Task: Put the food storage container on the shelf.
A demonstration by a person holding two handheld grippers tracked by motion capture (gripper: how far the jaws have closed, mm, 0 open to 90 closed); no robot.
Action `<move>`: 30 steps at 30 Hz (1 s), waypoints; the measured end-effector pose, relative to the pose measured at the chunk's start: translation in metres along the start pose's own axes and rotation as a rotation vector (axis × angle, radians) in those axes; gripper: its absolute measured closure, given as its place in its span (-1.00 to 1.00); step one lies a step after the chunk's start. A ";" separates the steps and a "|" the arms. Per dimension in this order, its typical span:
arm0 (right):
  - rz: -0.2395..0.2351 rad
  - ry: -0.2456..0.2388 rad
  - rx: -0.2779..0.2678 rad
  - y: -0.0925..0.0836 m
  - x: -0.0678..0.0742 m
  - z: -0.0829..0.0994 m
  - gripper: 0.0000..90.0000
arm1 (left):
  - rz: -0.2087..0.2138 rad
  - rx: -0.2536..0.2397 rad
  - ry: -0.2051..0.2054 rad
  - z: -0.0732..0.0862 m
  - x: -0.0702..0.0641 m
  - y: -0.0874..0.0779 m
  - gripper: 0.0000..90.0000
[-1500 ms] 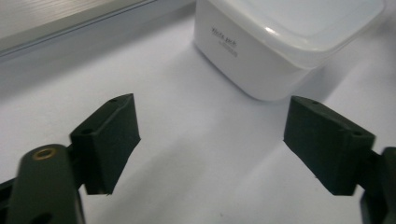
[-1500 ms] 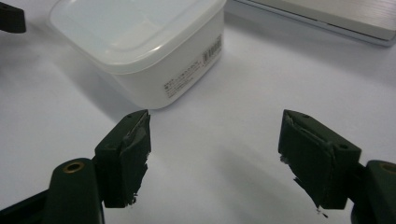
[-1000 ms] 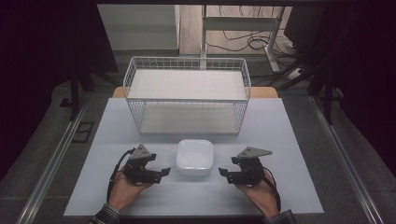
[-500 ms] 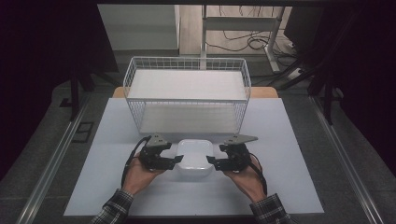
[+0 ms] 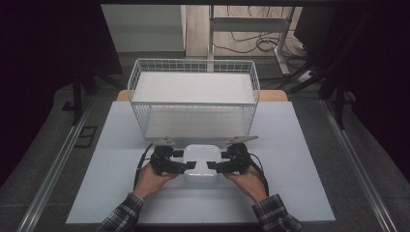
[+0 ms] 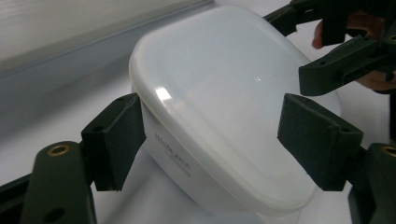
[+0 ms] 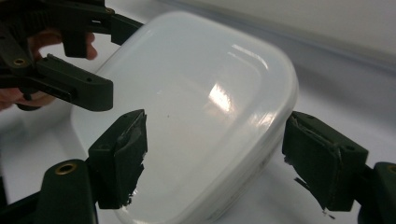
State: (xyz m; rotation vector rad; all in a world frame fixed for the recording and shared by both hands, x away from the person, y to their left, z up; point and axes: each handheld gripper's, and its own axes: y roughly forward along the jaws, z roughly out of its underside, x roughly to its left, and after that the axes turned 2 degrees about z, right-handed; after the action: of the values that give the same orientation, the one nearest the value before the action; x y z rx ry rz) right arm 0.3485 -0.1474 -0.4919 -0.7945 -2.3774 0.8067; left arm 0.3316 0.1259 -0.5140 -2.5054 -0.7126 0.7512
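White plastic box (image 5: 200, 159) is sitting on the tabletop (image 5: 300, 183) just before the wire basket (image 5: 193, 96); left tongs (image 5: 185, 166) and right tongs (image 5: 212, 166), having just been opening, are straddling its ends, spread, not yet pinching; lifting is remaining.

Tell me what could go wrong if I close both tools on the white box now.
1. The white box has a smooth glossy lid and rounded corners, so the pads could slip off as they squeeze.
2. The left tool and right tool each straddle only a corner; an uneven squeeze might twist or tip it.
3. The wire basket stands close behind, so a lift could clip its rim.
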 end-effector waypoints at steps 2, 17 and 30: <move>-0.022 0.029 0.017 -0.002 0.001 0.002 -0.48 | 0.033 0.009 -0.029 0.005 -0.002 -0.005 -0.47; -0.034 0.089 -0.031 -0.036 0.005 0.013 0.64 | -0.024 -0.039 -0.094 0.014 -0.018 -0.038 0.62; 0.046 0.031 -0.114 -0.039 0.011 0.006 0.74 | -0.079 -0.086 -0.062 0.007 -0.019 -0.041 0.78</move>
State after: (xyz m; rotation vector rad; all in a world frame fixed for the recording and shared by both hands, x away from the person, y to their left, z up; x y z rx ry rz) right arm 0.3228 -0.1681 -0.4672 -0.9038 -2.4025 0.6766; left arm 0.2993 0.1484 -0.4900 -2.5235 -0.8773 0.7887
